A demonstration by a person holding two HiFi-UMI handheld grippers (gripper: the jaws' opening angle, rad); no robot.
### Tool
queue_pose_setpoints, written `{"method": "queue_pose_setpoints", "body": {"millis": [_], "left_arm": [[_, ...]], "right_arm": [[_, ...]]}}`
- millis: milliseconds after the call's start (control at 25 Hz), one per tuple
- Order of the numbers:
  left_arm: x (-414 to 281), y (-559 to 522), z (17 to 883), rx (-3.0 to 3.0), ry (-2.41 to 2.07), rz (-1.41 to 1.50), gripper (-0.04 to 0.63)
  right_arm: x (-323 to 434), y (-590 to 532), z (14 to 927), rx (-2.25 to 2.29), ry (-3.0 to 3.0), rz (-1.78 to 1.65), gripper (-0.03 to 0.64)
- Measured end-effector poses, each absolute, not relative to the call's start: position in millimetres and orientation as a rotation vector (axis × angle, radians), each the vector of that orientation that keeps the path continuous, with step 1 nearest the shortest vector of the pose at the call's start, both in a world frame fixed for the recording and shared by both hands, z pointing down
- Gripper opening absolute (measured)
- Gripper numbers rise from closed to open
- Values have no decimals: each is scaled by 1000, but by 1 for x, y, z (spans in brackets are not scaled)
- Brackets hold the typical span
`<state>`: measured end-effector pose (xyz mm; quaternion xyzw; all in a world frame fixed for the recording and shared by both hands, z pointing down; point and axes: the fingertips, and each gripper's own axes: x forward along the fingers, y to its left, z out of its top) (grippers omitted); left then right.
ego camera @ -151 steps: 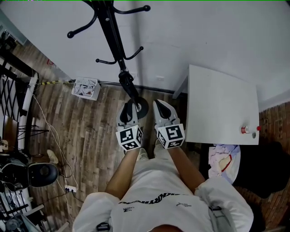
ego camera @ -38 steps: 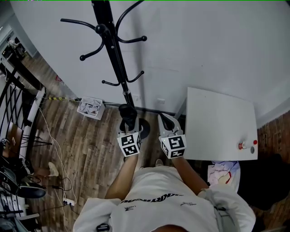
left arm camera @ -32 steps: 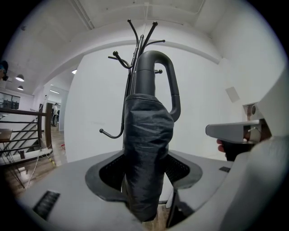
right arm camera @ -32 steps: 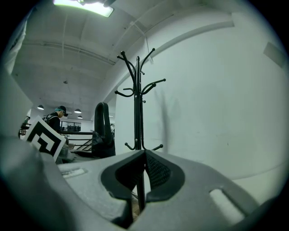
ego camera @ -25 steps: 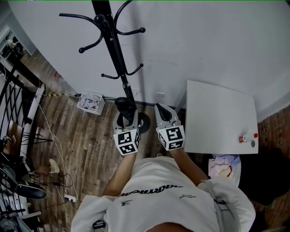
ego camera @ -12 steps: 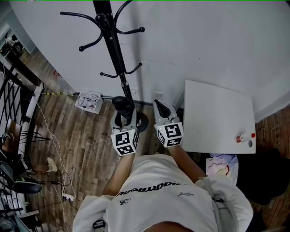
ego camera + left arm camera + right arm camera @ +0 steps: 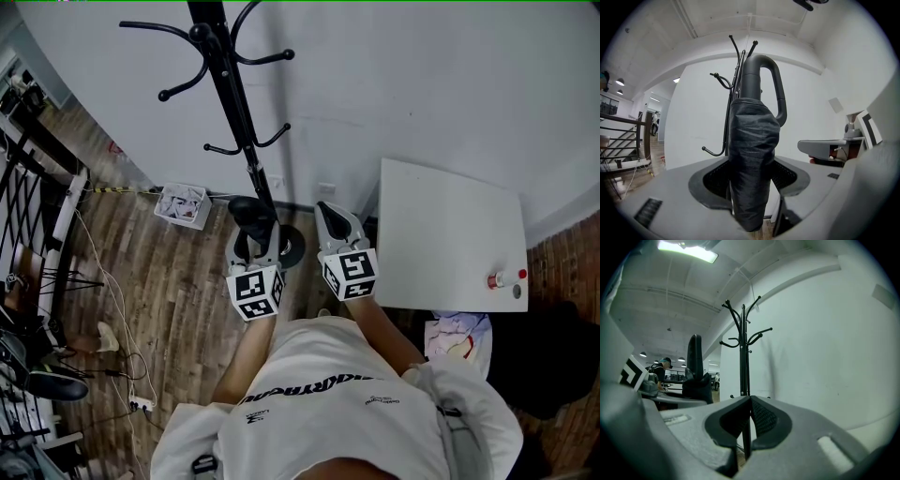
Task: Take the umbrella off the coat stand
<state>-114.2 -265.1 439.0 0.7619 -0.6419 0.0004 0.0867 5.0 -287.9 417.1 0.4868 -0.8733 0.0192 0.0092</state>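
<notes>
My left gripper [image 7: 251,242] is shut on a folded black umbrella [image 7: 246,212], held upright just in front of the black coat stand [image 7: 228,84]. In the left gripper view the sleeved umbrella [image 7: 752,150] stands between the pads, and its curved handle [image 7: 765,70] rises above them. The coat stand [image 7: 735,70] is behind it, apart from the handle. My right gripper [image 7: 335,223] hovers beside the left one, shut with nothing in it. From the right gripper view, the right gripper [image 7: 750,400] points at the coat stand [image 7: 743,357], with the umbrella [image 7: 696,373] at left.
A white table [image 7: 450,234] stands to the right against the wall, with a small red item [image 7: 495,279] on it. A white basket [image 7: 183,204] sits on the wooden floor left of the stand's round base [image 7: 291,249]. Cables and a black railing [image 7: 37,225] lie far left.
Six seconds ago the umbrella hung along the stand's pole; now it is off the stand in my left gripper. Over the last second it rose slightly. The right gripper kept still.
</notes>
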Motion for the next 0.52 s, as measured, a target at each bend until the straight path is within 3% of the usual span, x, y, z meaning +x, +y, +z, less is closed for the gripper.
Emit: {"method": "queue_pose_setpoints", "body": {"millis": [520], "left_arm": [[-102,-263,443,2273,-1905,5,248]], "right_arm": [[18,-289,430,1527,-2708,110,-9]]}}
